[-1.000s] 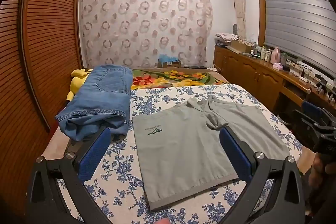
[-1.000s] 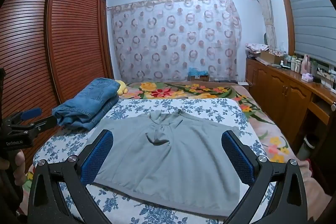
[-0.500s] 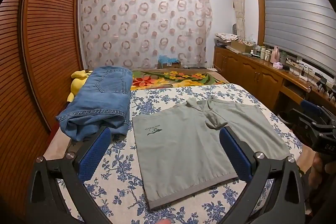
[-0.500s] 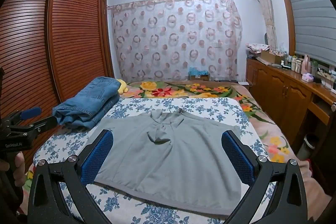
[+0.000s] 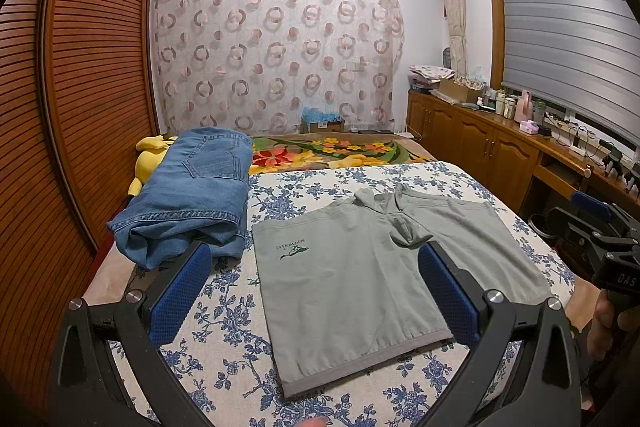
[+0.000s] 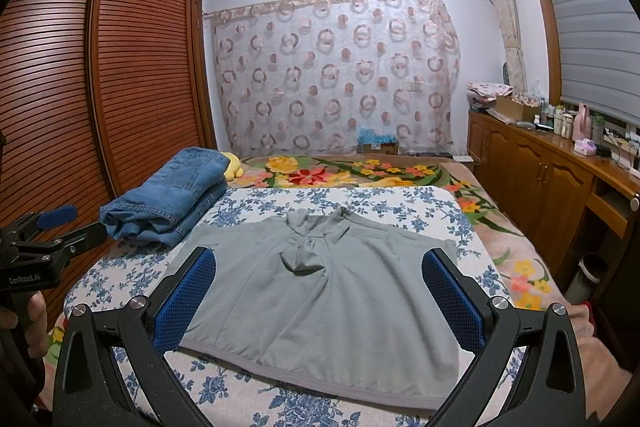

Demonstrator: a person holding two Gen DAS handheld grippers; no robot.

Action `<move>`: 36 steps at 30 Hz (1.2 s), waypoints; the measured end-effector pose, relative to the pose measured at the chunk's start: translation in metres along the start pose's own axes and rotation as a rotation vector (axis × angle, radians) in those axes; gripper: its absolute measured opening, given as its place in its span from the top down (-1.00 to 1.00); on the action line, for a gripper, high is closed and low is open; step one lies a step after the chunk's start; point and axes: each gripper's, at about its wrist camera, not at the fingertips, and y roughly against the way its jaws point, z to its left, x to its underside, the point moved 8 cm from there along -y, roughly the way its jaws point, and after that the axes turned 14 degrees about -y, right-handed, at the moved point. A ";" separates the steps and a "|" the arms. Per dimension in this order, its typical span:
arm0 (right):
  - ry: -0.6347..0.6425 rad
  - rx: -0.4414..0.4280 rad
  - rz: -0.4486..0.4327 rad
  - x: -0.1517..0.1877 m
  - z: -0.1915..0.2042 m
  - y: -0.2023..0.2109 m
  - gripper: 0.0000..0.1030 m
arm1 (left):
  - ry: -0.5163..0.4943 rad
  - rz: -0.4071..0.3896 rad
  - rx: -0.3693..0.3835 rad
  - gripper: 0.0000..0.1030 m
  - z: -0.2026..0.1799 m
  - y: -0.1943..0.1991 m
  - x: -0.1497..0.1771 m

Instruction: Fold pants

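Grey-green shorts (image 5: 360, 279) lie spread flat on the bed, waistband toward me, legs pointing away; they also show in the right wrist view (image 6: 320, 287). A small dark logo sits near the left leg hem. My left gripper (image 5: 316, 291) is open and empty, held above the near left part of the shorts. My right gripper (image 6: 316, 295) is open and empty, above the near edge of the shorts. Each gripper shows at the edge of the other's view: the right (image 5: 600, 227) and the left (image 6: 52, 231).
Folded blue jeans (image 5: 192, 195) lie at the bed's left side by a yellow plush toy (image 5: 150, 159). The bed has a blue floral cover (image 5: 224, 347). A slatted wooden wardrobe (image 5: 80, 87) stands left; a wooden cabinet (image 5: 500, 147) with bottles runs along the right.
Both grippers have drifted slightly; the views shift a little. The shorts and jeans have not moved.
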 end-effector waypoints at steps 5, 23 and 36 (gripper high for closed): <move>0.000 0.001 0.001 0.000 0.000 0.000 -1.00 | -0.001 -0.001 0.001 -1.00 0.000 0.001 0.000; -0.003 -0.002 0.000 0.000 0.001 0.001 -1.00 | -0.001 -0.006 0.000 -1.00 -0.002 0.008 -0.007; -0.003 -0.003 -0.005 -0.001 0.002 0.001 -1.00 | -0.001 -0.009 -0.003 -1.00 -0.001 0.010 -0.010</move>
